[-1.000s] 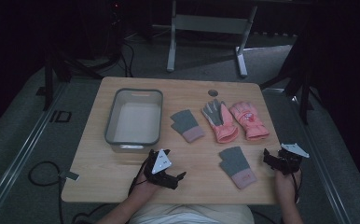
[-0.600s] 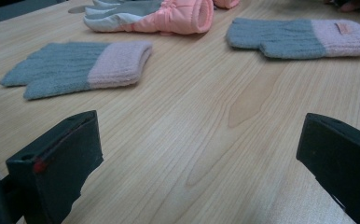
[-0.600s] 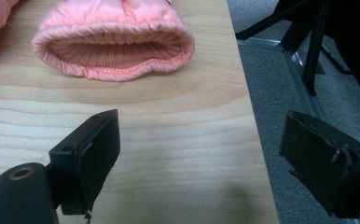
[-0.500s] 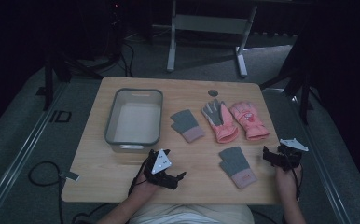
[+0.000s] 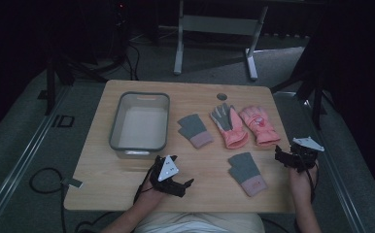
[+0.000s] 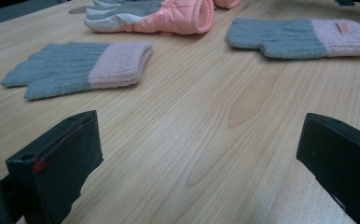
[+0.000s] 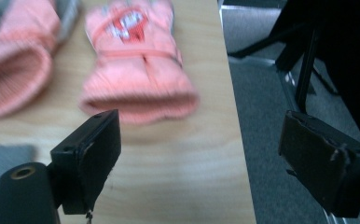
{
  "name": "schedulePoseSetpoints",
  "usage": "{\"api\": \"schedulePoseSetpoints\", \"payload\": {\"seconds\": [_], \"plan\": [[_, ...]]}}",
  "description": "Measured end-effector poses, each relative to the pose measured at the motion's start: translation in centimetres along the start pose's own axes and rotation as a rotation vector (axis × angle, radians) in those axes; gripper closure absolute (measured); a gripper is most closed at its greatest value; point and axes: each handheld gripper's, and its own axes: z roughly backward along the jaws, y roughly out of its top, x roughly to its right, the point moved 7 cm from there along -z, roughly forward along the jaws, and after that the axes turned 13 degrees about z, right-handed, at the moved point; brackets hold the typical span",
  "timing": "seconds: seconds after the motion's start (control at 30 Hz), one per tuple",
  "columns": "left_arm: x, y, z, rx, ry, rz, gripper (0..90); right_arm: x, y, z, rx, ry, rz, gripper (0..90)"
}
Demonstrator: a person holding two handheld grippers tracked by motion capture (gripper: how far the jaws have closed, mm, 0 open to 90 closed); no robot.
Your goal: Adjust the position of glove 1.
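In the high view, the left tool (image 5: 188, 183) rested low on the counter (image 5: 103, 170) near its front edge, and the right tool (image 5: 279, 156) hung at the right edge, beside a grey mitten (image 5: 247, 173). A bin (image 5: 139, 121) stood on the left part of the counter. In the left gripper view, the jaws were spread wide over bare wood, with another grey mitten (image 6: 78, 68) ahead. In the right gripper view, the jaws were spread too, and a pink glove (image 7: 138, 65) lay just ahead, untouched.
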Motion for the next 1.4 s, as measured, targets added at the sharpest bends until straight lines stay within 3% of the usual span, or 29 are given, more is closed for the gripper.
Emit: {"api": "schedulePoseSetpoints", "payload": {"seconds": [0.07,0.27,0.43,0.57,0.73,1.1,1.4], "plan": [[0.0,0.0,0.0,0.000,0.000,-0.001,0.0,-0.1,0.8,0.3,0.013,0.006,-0.007,14.1],[0.0,0.0,0.0,0.002,-0.001,-0.002,0.0,-0.7,2.7,0.7,0.002,0.091,-0.051,14.1],[0.0,0.0,0.0,0.004,-0.002,0.000,0.0,-1.4,4.3,1.0,0.012,0.094,-0.034,12.3],[0.0,0.0,0.0,0.004,-0.003,-0.002,0.0,-2.3,5.7,1.3,0.040,0.135,-0.012,11.1],[0.0,0.0,0.0,0.004,-0.002,-0.003,0.0,-3.0,7.5,1.7,0.081,0.149,0.003,11.5],[0.0,0.0,0.0,0.004,-0.002,-0.005,0.0,-5.2,10.8,2.0,0.121,0.195,0.080,20.8],[0.1,0.0,0.0,0.006,-0.003,-0.004,0.0,-8.1,13.5,1.6,0.151,0.255,0.130,29.2]]}}
